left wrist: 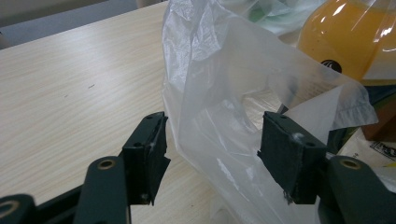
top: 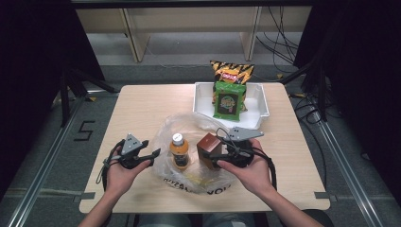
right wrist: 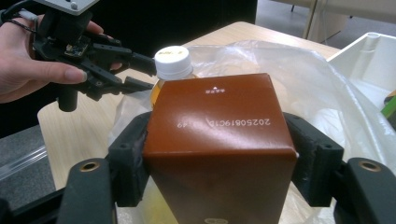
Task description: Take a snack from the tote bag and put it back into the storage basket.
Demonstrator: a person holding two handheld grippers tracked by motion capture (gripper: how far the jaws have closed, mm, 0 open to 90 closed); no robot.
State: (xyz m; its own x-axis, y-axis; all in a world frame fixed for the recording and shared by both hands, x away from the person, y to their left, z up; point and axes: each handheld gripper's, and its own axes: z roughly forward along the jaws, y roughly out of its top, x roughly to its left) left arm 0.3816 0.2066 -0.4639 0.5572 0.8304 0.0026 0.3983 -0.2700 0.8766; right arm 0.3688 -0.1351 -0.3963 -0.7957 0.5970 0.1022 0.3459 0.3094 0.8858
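Observation:
A clear plastic bag (top: pixel 189 124) lies mid-table with an orange juice bottle (top: pixel 179 152) standing in it. My right gripper (top: pixel 216 154) is shut on a brown box (top: pixel 208 144), held upright just right of the bottle. In the right gripper view both pads (right wrist: pixel 133 163) press the sides of the box (right wrist: pixel 219 121), with the bottle's white cap (right wrist: pixel 173 60) behind it. My left gripper (top: pixel 152 154) stands open at the bag's left edge. In the left gripper view a loose fold of the bag (left wrist: pixel 224 84) hangs between its spread jaws, and the bottle (left wrist: pixel 345 37) shows through the film.
A white tray (top: pixel 203 101) sits at the back right with a green snack packet (top: pixel 229 99) in it and an orange-and-black chip bag (top: pixel 231 71) leaning at its far rim. Bare wood lies left of the bag. The table's front edge is close to both hands.

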